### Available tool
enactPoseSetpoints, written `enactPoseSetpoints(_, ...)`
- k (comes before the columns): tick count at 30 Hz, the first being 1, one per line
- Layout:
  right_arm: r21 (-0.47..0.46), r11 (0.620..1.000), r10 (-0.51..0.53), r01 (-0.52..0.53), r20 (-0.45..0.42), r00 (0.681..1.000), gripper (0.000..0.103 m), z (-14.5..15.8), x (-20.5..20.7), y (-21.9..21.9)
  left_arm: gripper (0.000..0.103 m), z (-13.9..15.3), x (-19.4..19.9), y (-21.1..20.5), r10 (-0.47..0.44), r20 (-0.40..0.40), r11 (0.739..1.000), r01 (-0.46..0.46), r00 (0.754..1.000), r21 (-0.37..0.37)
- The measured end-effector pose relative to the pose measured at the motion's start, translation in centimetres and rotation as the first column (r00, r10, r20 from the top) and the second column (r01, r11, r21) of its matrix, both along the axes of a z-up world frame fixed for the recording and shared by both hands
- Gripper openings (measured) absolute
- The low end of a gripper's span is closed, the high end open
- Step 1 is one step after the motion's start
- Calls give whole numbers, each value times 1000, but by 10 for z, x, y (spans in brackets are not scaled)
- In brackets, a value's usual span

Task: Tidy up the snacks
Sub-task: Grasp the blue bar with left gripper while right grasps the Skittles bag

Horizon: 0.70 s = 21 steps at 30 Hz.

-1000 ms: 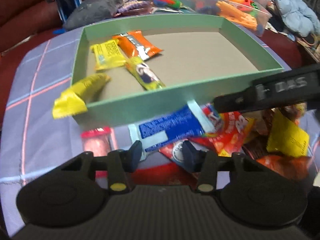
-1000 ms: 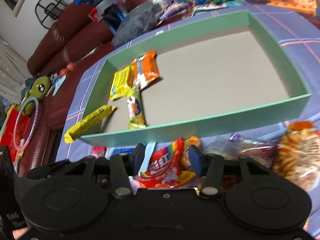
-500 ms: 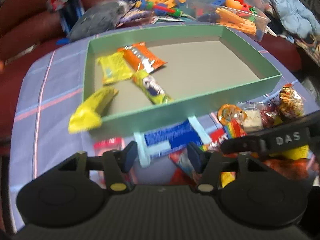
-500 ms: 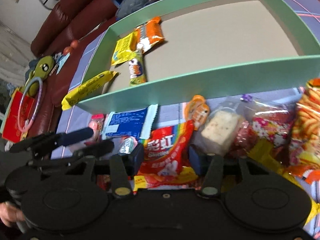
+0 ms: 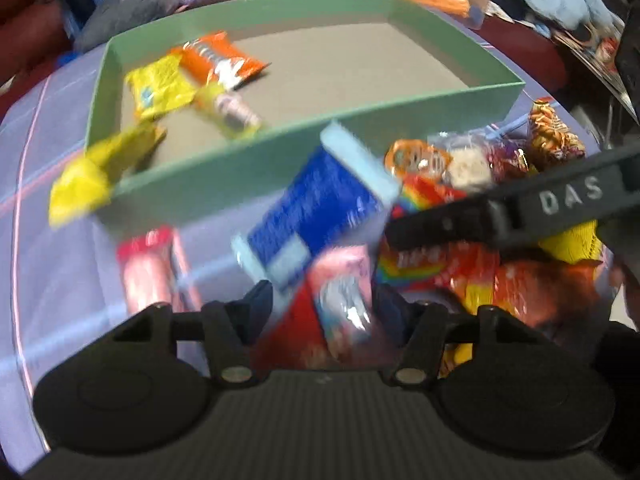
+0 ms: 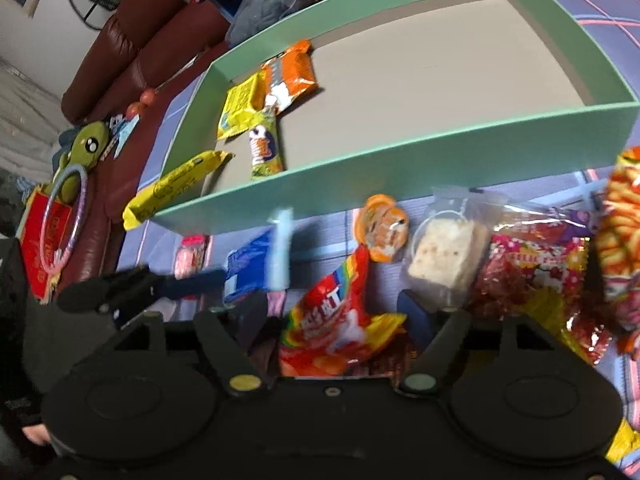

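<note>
Your biggest risk sits just ahead of both grippers: the near wall of the green tray. The blue wafer packet looks lifted and tilted in front of the left gripper, its far end level with that wall in the left wrist view. If you carry it forward low, I judge it will catch the rim, twist in the grip and drop back onto the loose pile. The view is smeared with motion, so the hold may be less sure than it looks.

A pink packet also stands between the left fingers, close under the blue one. Should both be pinched together, one could slip out on the way over.

The long yellow bar lies across the tray's near left corner, half in and half out; a nudge to the tray wall could tip it off.

The left gripper stands at a middling opening. From the right wrist view its tips meet the blue wafer packet's near end, so it appears to hold it, though blur keeps me from being sure.

The right gripper is spread wide and grips nothing; the red rainbow candy bag lies between its fingers, with the clear-wrapped rice cake just ahead to the right.
</note>
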State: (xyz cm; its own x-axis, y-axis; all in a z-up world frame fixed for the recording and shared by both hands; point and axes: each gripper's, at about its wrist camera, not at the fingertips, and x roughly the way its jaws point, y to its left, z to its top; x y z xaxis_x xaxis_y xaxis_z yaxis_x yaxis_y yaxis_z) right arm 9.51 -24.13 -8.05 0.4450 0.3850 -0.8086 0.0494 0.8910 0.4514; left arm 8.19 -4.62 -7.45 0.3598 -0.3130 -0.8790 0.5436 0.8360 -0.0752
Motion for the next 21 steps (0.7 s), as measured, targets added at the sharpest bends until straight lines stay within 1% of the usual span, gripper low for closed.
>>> enactPoseSetpoints(4, -62, 997, 41, -40, 18, 999, 73, 3, -3, 11, 53, 5, -12, 20, 56, -24, 997, -57, 998, -47)
enactPoseSetpoints(7, -88, 993, 81, -78, 27, 996, 74, 4, -6, 16, 54, 13, -6, 30, 99, 22, 994, -98, 995, -42)
enactPoseSetpoints(9, -133, 984, 126, -121, 33, 991, 64, 5, -8, 24, 57, 14, 1, 34, 128, 28, 991, -127, 991, -49)
enactPoseSetpoints(10, -147, 980, 144, -137, 38, 989, 45, 5, -10, 28, 60, 14, 4, 35, 138, 33, 990, -136, 990, -48)
enactPoseSetpoints(11, -148, 978, 157, -150, 39, 987, 31, 5, -11, 30, 61, 14, 7, 34, 137, 46, 990, -135, 990, -39)
enactPoseSetpoints(13, -111, 984, 142, -137, 39, 989, 23, 5, -12, 28, 62, 15, 10, 27, 112, 79, 994, -112, 990, -9)
enactPoseSetpoints(14, -109, 987, 127, -121, 47, 991, 21, 7, -13, 26, 63, 15, 14, 21, 94, 98, 995, -95, 991, 6)
enactPoseSetpoints(16, -100, 991, 99, -93, 59, 993, 19, 12, -12, 19, 67, 16, 20, 11, 48, 129, 998, -52, 990, 26)
enactPoseSetpoints(18, -94, 993, 74, -67, 73, 995, 18, 18, -13, 10, 71, 15, 26, -1, -2, 154, 998, -6, 988, 55)
enactPoseSetpoints(19, -92, 994, 62, -55, 81, 995, 18, 21, -13, 5, 74, 14, 29, -7, -30, 162, 997, 19, 986, 73)
enactPoseSetpoints(21, -90, 995, 44, -36, 85, 995, 18, 23, -12, -3, 75, 10, 35, -20, -89, 166, 991, 71, 982, 111)
